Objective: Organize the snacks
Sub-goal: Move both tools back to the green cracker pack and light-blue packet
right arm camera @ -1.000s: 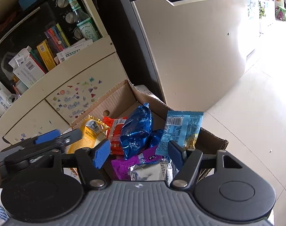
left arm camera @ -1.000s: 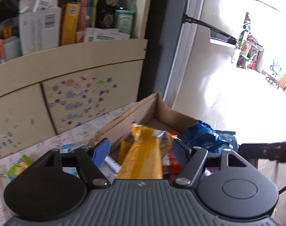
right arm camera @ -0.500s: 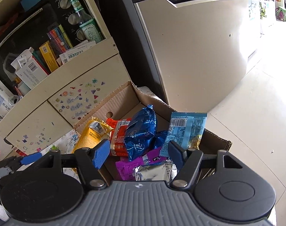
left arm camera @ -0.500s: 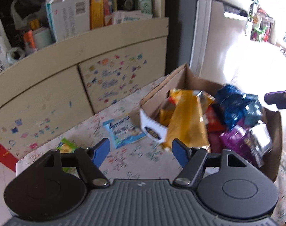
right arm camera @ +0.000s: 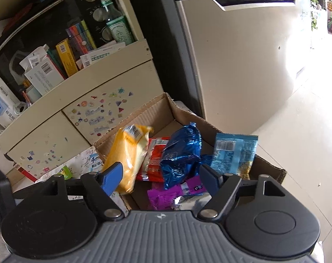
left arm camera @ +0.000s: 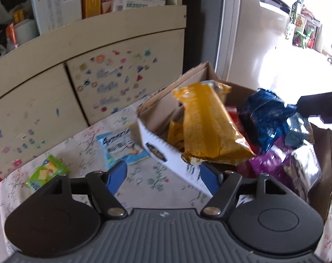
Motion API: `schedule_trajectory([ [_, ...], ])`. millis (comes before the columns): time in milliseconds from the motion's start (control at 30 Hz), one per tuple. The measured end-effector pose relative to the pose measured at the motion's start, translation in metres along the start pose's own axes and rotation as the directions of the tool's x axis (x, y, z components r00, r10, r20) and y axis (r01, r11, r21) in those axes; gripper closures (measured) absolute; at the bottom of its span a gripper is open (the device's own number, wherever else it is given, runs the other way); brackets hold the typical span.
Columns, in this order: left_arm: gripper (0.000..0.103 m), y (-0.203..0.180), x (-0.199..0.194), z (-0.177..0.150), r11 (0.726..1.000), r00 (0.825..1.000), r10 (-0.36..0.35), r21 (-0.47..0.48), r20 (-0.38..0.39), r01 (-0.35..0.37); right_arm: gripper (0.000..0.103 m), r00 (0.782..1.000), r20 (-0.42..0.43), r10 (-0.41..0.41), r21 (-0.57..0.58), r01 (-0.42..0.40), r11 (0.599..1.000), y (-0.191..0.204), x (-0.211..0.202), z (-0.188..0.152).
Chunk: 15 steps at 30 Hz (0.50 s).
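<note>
The open brown cardboard box [left arm camera: 323, 153] of snacks sits on a table covered with a floral-print cloth [left arm camera: 144, 182], just ahead of both grippers. The left gripper [left arm camera: 163, 175] hovers over the cloth at the box's near white flap, its blue-padded jaws standing wide with nothing between them; the right gripper [right arm camera: 159, 175] hangs above the box's near edge, and its jaws have just been opening, now wide apart and pressing on nothing, with the packets lying below and beyond them. Inside the box, one long crinkled orange-yellow foil bag [right arm camera: 128, 155] leans against the left wall, one red wrapper [right arm camera: 154, 160] lies beside it, one shiny dark-blue foil bag [right arm camera: 181, 155] stands crumpled in the middle, one light-blue flat packet with a barcode [right arm camera: 233, 153] stands upright at the right, and one purple packet [right arm camera: 166, 195] lies at the near side against a silvery foil piece [right arm camera: 188, 201] (whether that is a separate packet I cannot tell). Outside the box, two packets lie flat on the cloth: one white-and-blue pouch [left arm camera: 122, 146] just beside the box's corner and one small green square packet [left arm camera: 46, 173] farther left. The left camera shows the dark tip of the right gripper's finger [left arm camera: 319, 107] close to the dark-blue bag's top.
</note>
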<state>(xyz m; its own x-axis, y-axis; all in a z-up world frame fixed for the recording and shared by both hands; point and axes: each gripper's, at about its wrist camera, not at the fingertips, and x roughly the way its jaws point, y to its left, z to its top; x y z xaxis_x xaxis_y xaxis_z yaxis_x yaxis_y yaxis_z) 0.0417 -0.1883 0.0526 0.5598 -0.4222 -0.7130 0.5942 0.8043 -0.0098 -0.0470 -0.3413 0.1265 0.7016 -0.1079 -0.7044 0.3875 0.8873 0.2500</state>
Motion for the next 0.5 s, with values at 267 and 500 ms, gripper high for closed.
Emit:
schedule_trajectory([
  [267, 0.019, -0.019, 0.007, 0.012, 0.992, 0.990, -0.104, -0.056, 0.097, 0.110, 0.017, 0.999, 0.039, 0.023, -0.006, -0.023, 1.000, 0.009, 0.003, 0.006],
  [500, 0.013, 0.001, -0.004, 0.015, 0.980, 0.979, -0.171, -0.080, 0.113, 0.181, 0.016, 0.996, 0.074, 0.053, -0.015, -0.052, 0.999, 0.014, 0.007, 0.015],
])
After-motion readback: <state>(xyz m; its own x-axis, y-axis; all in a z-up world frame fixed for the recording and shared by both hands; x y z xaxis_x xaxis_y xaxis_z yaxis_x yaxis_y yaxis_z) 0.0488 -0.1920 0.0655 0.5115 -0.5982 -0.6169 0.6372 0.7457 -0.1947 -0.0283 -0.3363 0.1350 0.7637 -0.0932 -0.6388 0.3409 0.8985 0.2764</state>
